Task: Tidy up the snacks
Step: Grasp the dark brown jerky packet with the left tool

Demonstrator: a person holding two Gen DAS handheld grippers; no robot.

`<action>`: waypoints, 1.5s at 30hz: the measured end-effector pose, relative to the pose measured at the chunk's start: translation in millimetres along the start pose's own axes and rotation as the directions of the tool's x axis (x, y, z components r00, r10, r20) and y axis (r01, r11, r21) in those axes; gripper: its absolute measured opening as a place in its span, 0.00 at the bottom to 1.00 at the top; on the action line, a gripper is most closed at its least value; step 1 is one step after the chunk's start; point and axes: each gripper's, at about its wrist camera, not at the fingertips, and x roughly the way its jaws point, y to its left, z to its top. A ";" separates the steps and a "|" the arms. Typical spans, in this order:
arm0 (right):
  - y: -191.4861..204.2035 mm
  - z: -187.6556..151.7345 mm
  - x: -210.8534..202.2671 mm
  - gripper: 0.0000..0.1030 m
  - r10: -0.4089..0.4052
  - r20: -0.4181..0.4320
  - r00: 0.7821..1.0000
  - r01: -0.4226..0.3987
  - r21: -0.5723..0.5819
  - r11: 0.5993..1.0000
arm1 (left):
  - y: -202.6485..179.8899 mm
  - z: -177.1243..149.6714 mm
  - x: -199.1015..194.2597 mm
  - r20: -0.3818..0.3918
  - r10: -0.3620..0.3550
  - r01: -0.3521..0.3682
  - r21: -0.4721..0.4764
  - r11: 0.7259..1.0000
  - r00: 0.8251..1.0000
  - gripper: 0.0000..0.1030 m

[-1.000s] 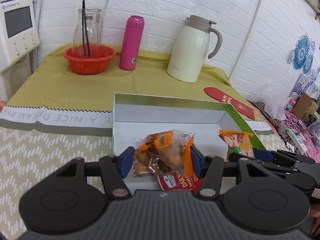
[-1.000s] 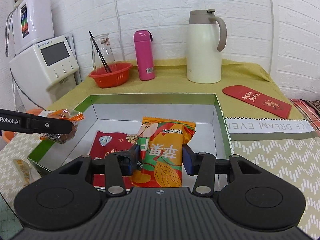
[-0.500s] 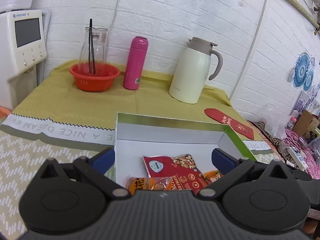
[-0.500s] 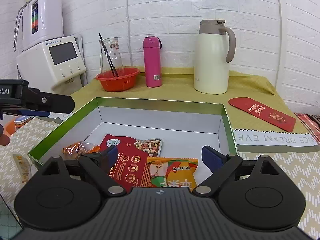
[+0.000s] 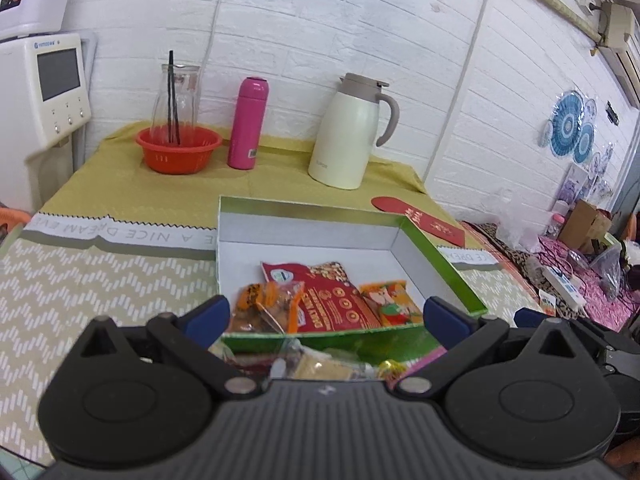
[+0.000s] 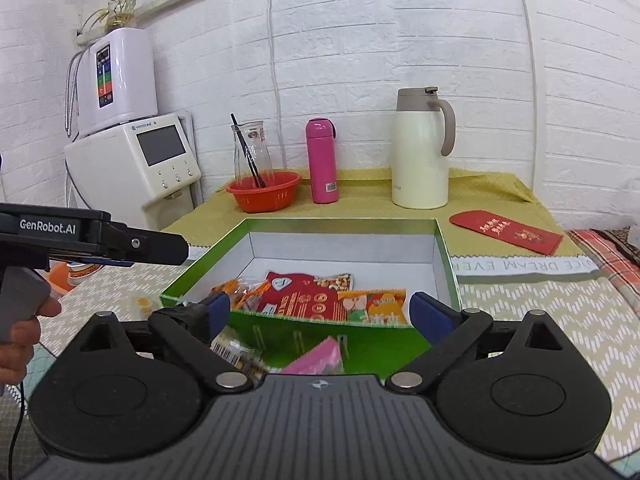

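Nearest the cameras: left gripper [image 5: 326, 314] and right gripper [image 6: 318, 312], both with fingers spread wide and nothing between them. A second ago each was clamped on a packet over the box; both packets are now released, and both grippers sit back behind the near wall.

Just below the fingers, outside the box: loose snacks [image 5: 320, 364] not yet sorted, among them a pink packet [image 6: 318, 356] and one with a barcode. Partly hidden by the gripper bodies; count cannot be told.

Green box [image 5: 440, 252] on the tabletop [image 5: 80, 280], white inside. Contents, left to right in the left wrist view: orange clear-wrapped snack [image 5: 266, 306] dropped by the left gripper, red nut bag [image 5: 320, 296] flat in the middle, orange-green packet [image 5: 386, 298] dropped by the right. All three lie near the front wall; the back half is bare.

Judgement: two placements done and the grippers freed; next step is probably picking from the loose pile in front.

Far: red basket [image 5: 178, 154], pink bottle [image 5: 248, 124], cream jug [image 5: 348, 132], red envelope [image 5: 424, 218]. Not involved.
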 end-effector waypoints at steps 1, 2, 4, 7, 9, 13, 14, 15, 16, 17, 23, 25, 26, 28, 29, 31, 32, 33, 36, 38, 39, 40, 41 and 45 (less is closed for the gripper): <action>-0.6 -7.0 -8.1 1.00 -0.001 -0.004 1.000 0.001 0.009 1.000 | -3.7 -6.3 -4.4 -0.008 -0.004 0.004 0.010 1.000 1.000 1.00; -1.2 -13.6 -15.4 1.00 -0.004 -0.009 1.000 0.004 0.014 1.000 | -6.9 -12.7 -8.2 -0.015 -0.012 0.013 0.014 1.000 1.000 1.00; -1.3 -27.1 -30.9 1.00 -0.019 -0.024 1.000 0.019 0.018 1.000 | -12.0 -26.5 -14.8 -0.037 -0.033 0.034 0.018 0.999 0.999 1.00; -1.1 -46.2 -55.6 1.00 -0.038 -0.032 0.999 0.039 0.029 0.999 | -20.9 -46.1 -19.4 -0.073 -0.053 0.055 0.027 0.998 0.996 1.00; -1.7 -57.8 -69.4 1.00 -0.035 -0.045 0.998 0.036 0.027 0.999 | -26.0 -59.3 -20.7 -0.104 -0.071 0.075 0.036 0.997 0.992 1.00; -0.5 -80.0 -89.4 1.00 -0.071 -0.097 0.993 0.069 -0.020 0.997 | -35.7 -83.7 -14.9 -0.190 -0.084 0.099 0.071 0.993 0.978 1.00; -0.9 -85.2 -93.2 1.00 -0.079 -0.109 0.991 0.077 -0.026 0.997 | -37.1 -88.3 -13.5 -0.204 -0.088 0.105 0.075 0.992 0.975 1.00; -1.4 -90.0 -96.3 1.00 -0.082 -0.122 0.989 0.079 -0.027 0.997 | -37.9 -92.8 -12.7 -0.217 -0.097 0.115 0.073 0.991 0.971 1.00; -2.3 -95.1 -98.5 1.00 -0.078 -0.138 0.987 0.076 -0.022 0.997 | -38.4 -96.9 -12.6 -0.230 -0.109 0.127 0.068 0.990 0.967 1.00; -3.4 -100.4 -99.9 1.00 -0.071 -0.157 0.985 0.070 -0.013 0.997 | -39.2 -100.6 -12.7 -0.242 -0.123 0.142 0.062 0.988 0.962 1.00; -2.9 -115.8 -98.1 1.00 -0.069 -0.222 0.972 0.073 0.008 0.997 | -52.7 -113.8 -14.1 -0.289 -0.208 0.240 0.080 0.967 0.934 1.00; -4.9 -115.7 -95.5 1.00 -0.056 -0.226 0.972 0.064 0.026 0.998 | -59.4 -116.1 -7.9 -0.314 -0.230 0.269 0.086 0.959 0.921 1.00; -5.5 -115.8 -94.4 1.00 -0.050 -0.232 0.971 0.060 0.036 0.998 | -63.2 -117.3 -4.9 -0.325 -0.239 0.281 0.089 0.956 0.915 1.00; -6.0 -117.2 -93.0 1.00 -0.047 -0.237 0.970 0.058 0.039 0.998 | -69.8 -118.4 2.2 -0.338 -0.262 0.310 0.094 0.946 0.904 1.00; -6.5 -117.6 -92.1 1.00 -0.052 -0.240 0.969 0.062 0.037 0.997 | -73.2 -118.5 6.0 -0.346 -0.271 0.321 0.096 0.942 0.898 0.99; -10.0 -118.7 -93.2 1.00 -0.072 -0.234 0.970 0.082 0.035 0.996 | -79.6 -117.4 12.7 -0.365 -0.289 0.346 0.102 0.933 0.885 0.94; -12.7 -118.1 -93.4 0.99 -0.088 -0.232 0.969 0.100 0.039 0.994 | -84.0 -117.0 16.6 -0.381 -0.303 0.368 0.107 0.924 0.873 0.79; -16.5 -117.2 -94.3 0.98 -0.097 -0.227 0.969 0.111 0.051 0.993 | -87.8 -116.7 20.6 -0.400 -0.311 0.382 0.108 0.918 0.862 0.70; -25.9 -115.0 -96.8 0.88 -0.091 -0.219 0.971 0.114 0.094 0.989 | -97.4 -116.9 29.2 -0.423 -0.313 0.400 0.133 0.907 0.850 0.61; -26.8 -114.5 -98.2 0.76 -0.094 -0.218 0.971 0.116 0.090 0.989 | -102.1 -116.3 32.8 -0.435 -0.326 0.418 0.133 0.899 0.839 0.60; -26.9 -114.5 -99.0 0.72 -0.085 -0.219 0.972 0.107 0.090 0.990 | -104.5 -116.0 34.4 -0.440 -0.332 0.426 0.133 0.895 0.834 0.60; -27.6 -114.6 -99.6 0.67 -0.068 -0.220 0.973 0.091 0.096 0.991 | -107.1 -115.9 35.4 -0.440 -0.324 0.423 0.146 0.894 0.837 0.60; -28.0 -114.8 -100.1 0.66 -0.058 -0.220 0.974 0.082 0.101 0.991 | -108.8 -115.7 36.7 -0.440 -0.321 0.423 0.154 0.893 0.839 0.60; -31.6 -115.1 -98.8 0.66 -0.051 -0.222 0.974 0.079 0.121 0.990 | -109.1 -113.1 39.4 -0.446 -0.313 0.420 0.162 0.893 0.838 0.48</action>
